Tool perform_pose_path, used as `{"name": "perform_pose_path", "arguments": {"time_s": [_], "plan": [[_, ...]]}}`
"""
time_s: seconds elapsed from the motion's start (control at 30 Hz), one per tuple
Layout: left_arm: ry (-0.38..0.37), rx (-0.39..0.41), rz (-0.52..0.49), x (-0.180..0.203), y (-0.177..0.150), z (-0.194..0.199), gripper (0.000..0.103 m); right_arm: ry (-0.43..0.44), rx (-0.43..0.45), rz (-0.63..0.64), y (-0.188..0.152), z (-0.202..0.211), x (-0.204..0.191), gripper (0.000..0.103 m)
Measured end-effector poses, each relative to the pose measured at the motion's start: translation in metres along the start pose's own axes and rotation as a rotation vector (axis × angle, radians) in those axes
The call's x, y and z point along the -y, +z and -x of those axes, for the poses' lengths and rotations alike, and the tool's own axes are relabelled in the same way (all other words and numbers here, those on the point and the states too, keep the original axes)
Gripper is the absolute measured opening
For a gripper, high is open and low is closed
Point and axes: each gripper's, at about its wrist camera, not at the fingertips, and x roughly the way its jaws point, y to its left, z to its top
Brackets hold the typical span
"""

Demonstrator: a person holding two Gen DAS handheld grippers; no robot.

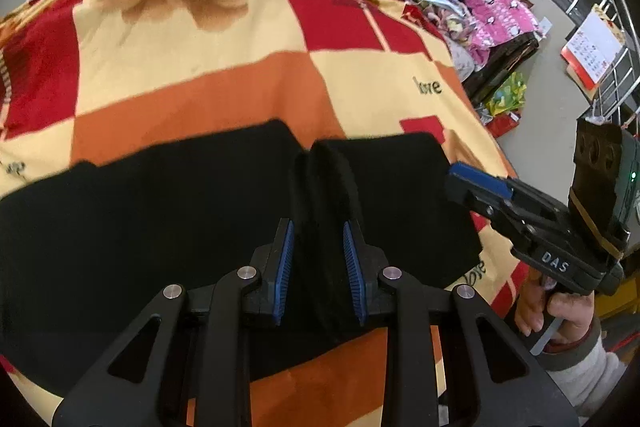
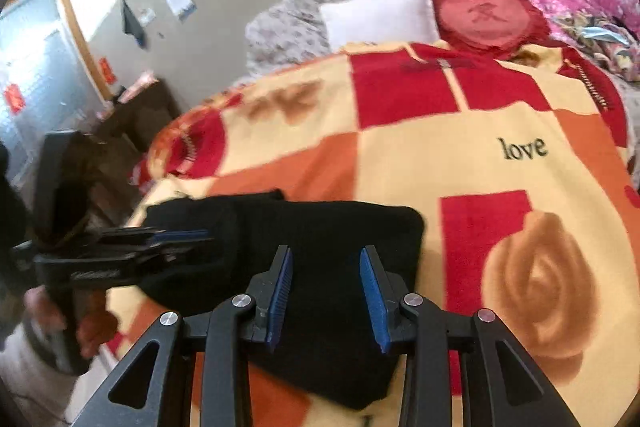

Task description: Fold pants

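The black pants (image 1: 180,211) are lying on the checkered blanket (image 1: 200,67) that is covering the bed, near its front edge, already doubled into a thick, roughly rectangular bundle with a raised crease (image 1: 320,187) running down its middle. The left tongs (image 1: 318,271) are hovering over that crease, jaws standing partly apart with nothing between the blue pads (image 1: 285,267). The right tongs (image 2: 326,295) are hanging over the bundle's right half, jaws spread somewhat wider and also holding nothing.

The step in hand looks like taking hold for another fold. To do it well, each pair of tongs should be coming down on an outer edge of the pants, not the middle, biting through every layer at once so none is sliding free. Both should be lifting together, carrying the edge across evenly, and laying it flush with the opposite edge. The plush blanket is soft, so pinching it along with the pants is a risk.
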Motion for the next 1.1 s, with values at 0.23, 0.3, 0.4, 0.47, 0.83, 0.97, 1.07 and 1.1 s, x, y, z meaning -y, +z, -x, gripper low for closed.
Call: {"name": "perform_pose_path", "arguments": {"time_s": [0.23, 0.3, 0.4, 0.47, 0.83, 0.97, 1.07, 1.1], "plan": [[-0.012, -0.018, 0.021, 0.007, 0.0, -0.016, 0.032, -0.064, -0.031, 0.009, -0.006, -0.017, 0.008, 0.034], [-0.016, -0.022, 0.029, 0.008, 0.001, -0.019, 0.035, -0.068, -0.035, 0.009, -0.007, -0.02, 0.01, 0.034], [-0.025, -0.02, 0.032, 0.01, 0.002, -0.02, 0.04, -0.066, -0.036, 0.004, -0.006, -0.022, 0.011, 0.034], [-0.022, -0.021, 0.031, 0.011, 0.002, -0.021, 0.04, -0.057, -0.035, -0.007, -0.005, -0.018, 0.011, 0.034], [-0.036, 0.002, 0.034, 0.023, 0.003, -0.027, 0.047, -0.087, -0.026, -0.015, -0.019, 0.002, 0.012, 0.034], [-0.072, -0.014, 0.073, 0.02, 0.004, -0.034, 0.027, -0.088, -0.018, -0.037, -0.02, 0.003, 0.016, 0.034], [-0.072, -0.01, 0.08, 0.02, 0.004, -0.032, 0.017, -0.085, -0.017, -0.038, -0.019, 0.004, 0.016, 0.034], [-0.068, -0.006, 0.072, 0.022, 0.004, -0.03, 0.016, -0.085, -0.017, -0.038, -0.019, 0.004, 0.015, 0.034]]}}
